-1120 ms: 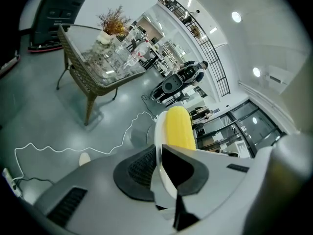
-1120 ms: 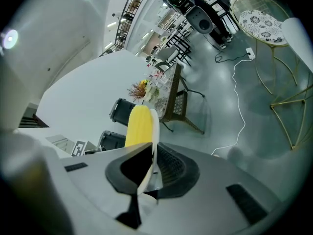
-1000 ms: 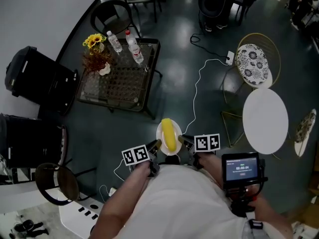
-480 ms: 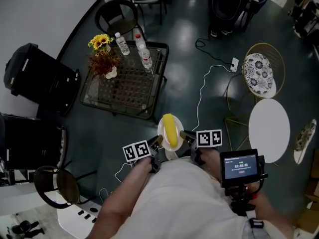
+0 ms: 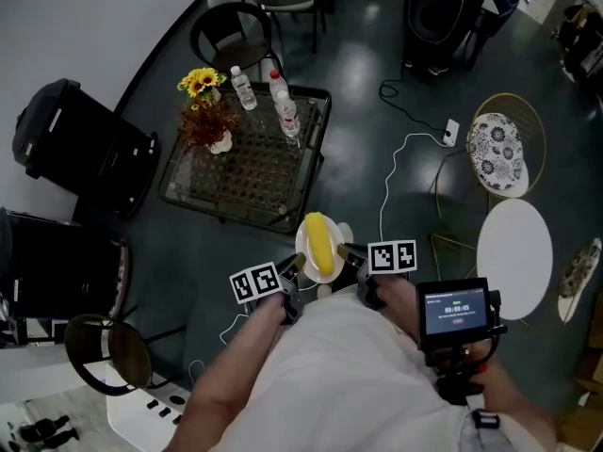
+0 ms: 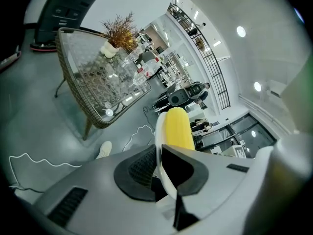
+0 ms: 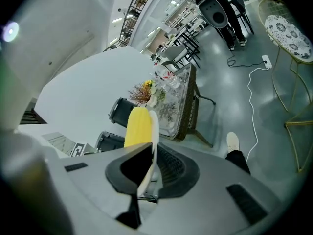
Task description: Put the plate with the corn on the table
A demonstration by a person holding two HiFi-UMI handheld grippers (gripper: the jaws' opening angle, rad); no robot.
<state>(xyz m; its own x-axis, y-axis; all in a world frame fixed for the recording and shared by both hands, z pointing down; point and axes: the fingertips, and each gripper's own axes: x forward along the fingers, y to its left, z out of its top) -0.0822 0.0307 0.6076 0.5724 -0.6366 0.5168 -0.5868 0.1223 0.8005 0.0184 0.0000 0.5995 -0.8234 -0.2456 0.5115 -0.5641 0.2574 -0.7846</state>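
A white plate (image 5: 307, 256) carries a yellow corn cob (image 5: 320, 244); it is held in the air just short of the glass-topped wicker table (image 5: 247, 163). My left gripper (image 5: 293, 271) is shut on the plate's left rim, my right gripper (image 5: 346, 254) on its right rim. In the left gripper view the plate's rim (image 6: 160, 155) runs between the jaws, with the corn (image 6: 177, 128) above. The right gripper view shows the rim (image 7: 150, 158) clamped likewise, the corn (image 7: 138, 126) to its left, and the table (image 7: 182, 102) ahead.
On the table stand two water bottles (image 5: 285, 111) and a vase of yellow and dried flowers (image 5: 205, 111). Black chairs (image 5: 231, 34) stand behind it, black cases (image 5: 75, 149) to its left. A round white side table (image 5: 513, 258), a wire-framed stool (image 5: 497, 139) and a white floor cable (image 5: 391, 182) lie right.
Both grippers have carried the plate with the corn forward towards the glass table, which now lies closer. The grips on the rim are unchanged.
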